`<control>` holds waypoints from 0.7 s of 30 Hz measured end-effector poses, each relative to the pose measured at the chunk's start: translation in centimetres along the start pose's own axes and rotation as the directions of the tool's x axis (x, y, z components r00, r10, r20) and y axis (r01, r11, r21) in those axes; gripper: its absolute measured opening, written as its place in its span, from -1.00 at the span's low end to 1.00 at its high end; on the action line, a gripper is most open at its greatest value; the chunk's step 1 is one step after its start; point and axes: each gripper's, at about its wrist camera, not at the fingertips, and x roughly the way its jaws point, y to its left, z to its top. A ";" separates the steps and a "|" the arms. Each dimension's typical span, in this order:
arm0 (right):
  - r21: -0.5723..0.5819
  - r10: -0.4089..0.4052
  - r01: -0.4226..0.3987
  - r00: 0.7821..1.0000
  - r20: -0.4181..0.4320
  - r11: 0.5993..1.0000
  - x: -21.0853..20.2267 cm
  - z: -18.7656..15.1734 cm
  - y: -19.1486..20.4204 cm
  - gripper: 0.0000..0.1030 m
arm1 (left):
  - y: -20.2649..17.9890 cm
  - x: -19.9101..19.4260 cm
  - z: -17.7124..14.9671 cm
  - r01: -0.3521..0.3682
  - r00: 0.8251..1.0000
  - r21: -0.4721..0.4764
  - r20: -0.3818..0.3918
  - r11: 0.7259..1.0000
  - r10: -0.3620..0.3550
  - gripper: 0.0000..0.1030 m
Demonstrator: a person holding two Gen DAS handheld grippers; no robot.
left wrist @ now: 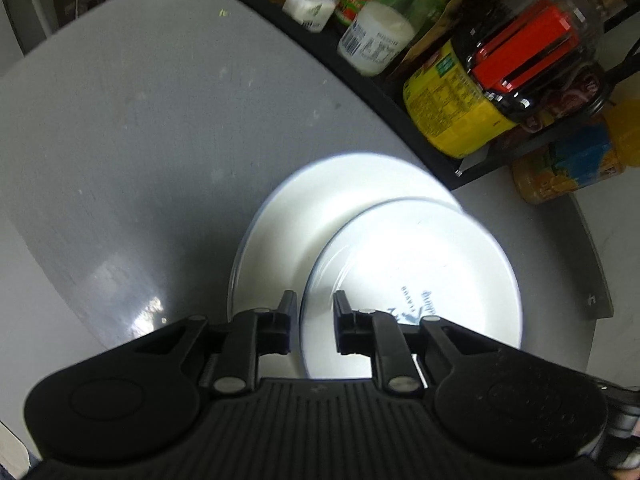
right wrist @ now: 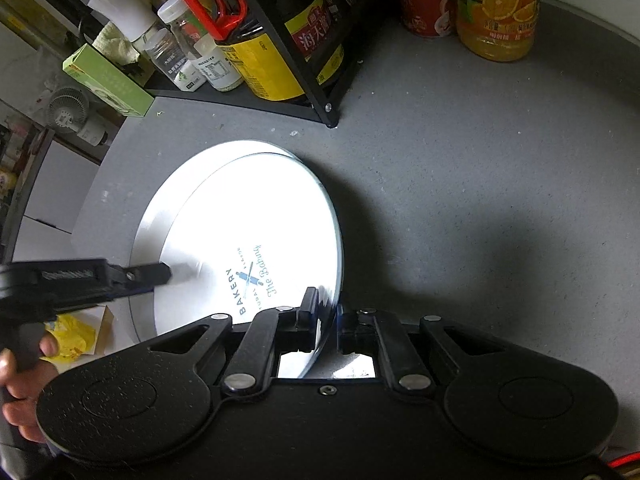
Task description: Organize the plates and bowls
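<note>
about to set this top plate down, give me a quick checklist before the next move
1. Right gripper on the top plate rim: ok, a finger on each side.
2. Left gripper on the same plate's rim: ok, rim sits between its fingers.
3. Top plate centred over the bottom plate: not ok, offset and tilted.
4. Rack clear of the plates: ok, a gap shows.
5. Counter beside the plates free: ok.
6. Grip firmness: cannot tell.

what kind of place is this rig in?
Likely a home kitchen counter: a black metal rack of condiment bottles, an orange juice bottle, and white printed plates on a grey countertop.
</note>
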 end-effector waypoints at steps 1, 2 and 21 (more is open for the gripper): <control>-0.001 0.001 -0.001 1.000 0.000 1.000 0.0 0.0 0.0 -0.83 | -0.1 -0.4 0.1 -0.003 1.000 0.011 0.011 1.000 0.003 -0.48; -0.004 0.000 0.000 1.000 0.001 1.000 0.0 0.0 0.0 -0.83 | -0.2 -0.8 0.2 -0.005 1.000 0.028 0.022 1.000 0.005 -0.26; 0.036 0.009 -0.007 0.999 -0.035 0.999 1.2 0.1 -0.2 -0.58 | 1.6 -1.2 1.1 -0.099 0.992 -0.002 0.077 0.995 0.099 0.10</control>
